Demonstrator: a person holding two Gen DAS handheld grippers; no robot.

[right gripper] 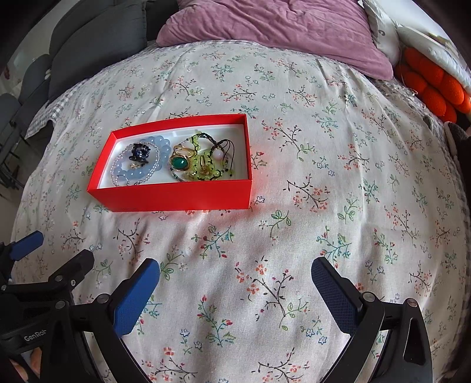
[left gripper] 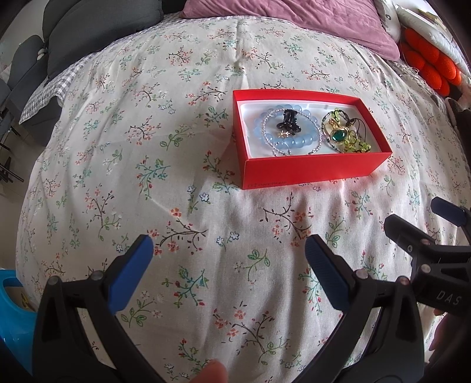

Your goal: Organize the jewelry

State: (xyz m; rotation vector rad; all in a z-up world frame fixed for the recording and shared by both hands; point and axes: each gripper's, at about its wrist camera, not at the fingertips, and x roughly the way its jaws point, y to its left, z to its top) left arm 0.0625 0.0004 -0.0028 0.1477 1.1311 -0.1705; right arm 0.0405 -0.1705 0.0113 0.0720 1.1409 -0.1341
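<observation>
A red box (left gripper: 309,173) (right gripper: 173,196) with a white lining sits on the floral bedspread. It holds a light blue bead bracelet (left gripper: 297,144) (right gripper: 141,173), a clear bead strand, a dark flower piece (left gripper: 290,119) (right gripper: 140,151), a green-stone gold ring (left gripper: 338,136) (right gripper: 180,163) and a yellow-green bead bracelet (left gripper: 360,146) (right gripper: 206,173). My left gripper (left gripper: 229,250) is open and empty, well in front of the box. My right gripper (right gripper: 235,275) is open and empty, in front and to the right of the box. Each gripper shows at the edge of the other's view.
The floral bedspread (left gripper: 147,165) (right gripper: 338,182) covers the bed. A purple pillow (left gripper: 294,20) (right gripper: 279,29) lies at the far end, grey cushions (left gripper: 88,29) at the far left, an orange bumpy item (left gripper: 426,62) (right gripper: 432,85) at the far right. A blue object (left gripper: 11,309) is at lower left.
</observation>
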